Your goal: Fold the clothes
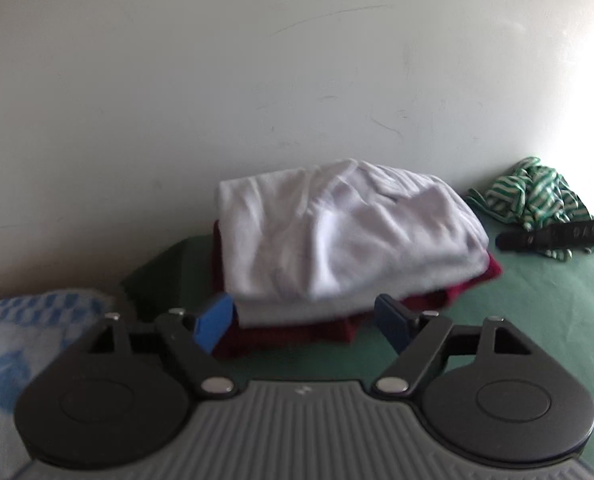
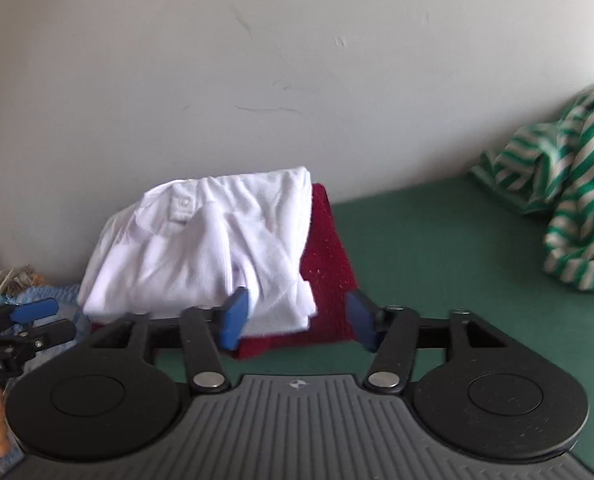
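A folded white shirt [image 1: 337, 236] lies on top of a folded dark red garment [image 1: 297, 332], and the two make a small stack on a green surface [image 1: 517, 320] right against a pale wall [image 1: 257, 60]. In the left wrist view the stack fills the middle of the frame. In the right wrist view it sits left of center, with the white shirt [image 2: 201, 248] showing its collar label and the red garment [image 2: 329, 264] sticking out to the right from underneath it.

The left gripper [image 1: 305, 322] is at the bottom center of its own view, its jaws spread wide with nothing between them. Its blue pads [image 1: 213, 322] sit just in front of the near edge of the stack; contact cannot be made out. The right gripper [image 2: 295, 318] is likewise wide and empty, its pads [image 2: 233, 318] low in the frame, in front of the right corner of the stack.

A crumpled green-and-white striped garment [image 1: 533, 196] lies unfolded at the right edge of the left view, well apart from the stack; it shows larger at the right of the other view [image 2: 569, 196]. A blue-and-white checked cloth [image 1: 29, 332] sits at lower left.
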